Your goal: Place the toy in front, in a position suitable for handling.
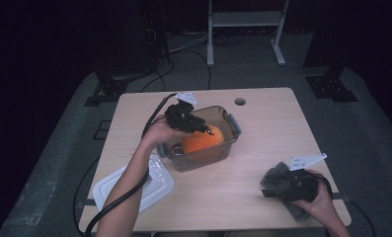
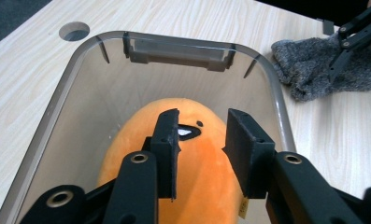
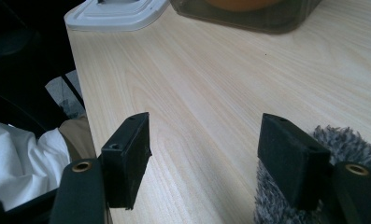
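Over the clear plastic bin (image 1: 230,129) near the middle of the tabletop (image 1: 262,148), the left claw (image 2: 202,154) hangs with its jaws narrowly apart, straddling the crown of the orange plush toy (image 2: 192,172) that lies inside the bin. The pads stand just off the fabric on either side, with no pinch or dent visible, so the toy is judged not gripped at this moment. A small printed eye on the toy faces the bin's far latch. The toy looks soft, light and compressible, with a slightly fuzzy, non-slippery surface; it should yield under the pads and carries no breakage risk. The rounded upper bulge directly beneath the jaws is the sound place to take hold, squeezing in enough fabric to prevent slipping, and clear of the bin walls. The white lid (image 1: 134,185) rests on the tabletop beside the bin, toward the person. The right claw (image 3: 211,158) sits low at the near right of the tabletop, jaws wide apart, one pad against a grey knitted cloth (image 3: 346,144) but holding nothing.
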A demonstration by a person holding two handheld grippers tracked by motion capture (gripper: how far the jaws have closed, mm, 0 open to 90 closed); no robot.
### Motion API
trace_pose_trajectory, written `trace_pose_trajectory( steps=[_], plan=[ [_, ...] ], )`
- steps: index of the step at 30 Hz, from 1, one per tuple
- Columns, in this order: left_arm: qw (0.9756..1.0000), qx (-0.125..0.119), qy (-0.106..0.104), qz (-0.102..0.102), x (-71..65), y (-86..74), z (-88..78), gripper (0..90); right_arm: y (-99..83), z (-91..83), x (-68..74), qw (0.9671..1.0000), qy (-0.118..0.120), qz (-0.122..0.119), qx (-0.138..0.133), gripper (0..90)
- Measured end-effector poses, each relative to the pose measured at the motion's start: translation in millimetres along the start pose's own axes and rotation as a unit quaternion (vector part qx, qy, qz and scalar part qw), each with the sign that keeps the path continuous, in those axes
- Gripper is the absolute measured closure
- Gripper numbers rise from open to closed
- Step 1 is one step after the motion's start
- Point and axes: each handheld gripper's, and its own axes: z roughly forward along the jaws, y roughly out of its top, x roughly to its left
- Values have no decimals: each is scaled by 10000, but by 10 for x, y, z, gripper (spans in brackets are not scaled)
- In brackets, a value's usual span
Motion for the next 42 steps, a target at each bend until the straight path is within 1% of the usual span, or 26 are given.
trace_pose_trajectory(
  steps=[6,9,10,14,19,25,27,31,35,38,42],
  plan=[
    [9999,-124,-15,64,-52,-28,-89,619,-1,-7,-5,10000,-10,12,-16,332],
    [9997,-221,-22,118,-94,-47,-180,606,-2,-6,-4,10000,-19,16,-16,331],
    [9997,-221,-22,118,-94,-47,-180,601,-2,-6,-4,10000,-19,16,-16,331],
    [9994,-298,-25,152,-159,-58,-278,578,-1,-5,-4,10000,-25,15,-16,331],
    [9992,-347,-17,192,-218,-92,-340,554,-3,-7,-6,10000,-33,15,-33,329],
    [9988,-449,8,187,-273,-140,-415,520,-6,-16,-3,10000,-56,15,-35,327],
    [9988,-445,18,192,-279,-149,-430,505,-6,-18,-4,10000,-59,17,-38,327],
    [9986,-507,37,156,-314,-212,-492,476,-6,-20,-3,10000,-68,15,-39,321],
    [9984,-536,44,170,-338,-249,-535,460,-5,-19,-5,10000,-76,5,-22,319],
    [9979,-618,81,173,-377,-279,-600,427,-8,-24,-6,10000,-84,25,-38,318],
    [9976,-654,129,165,-414,-316,-655,395,-12,-26,-8,9999,-89,31,-53,317]
  ],
)
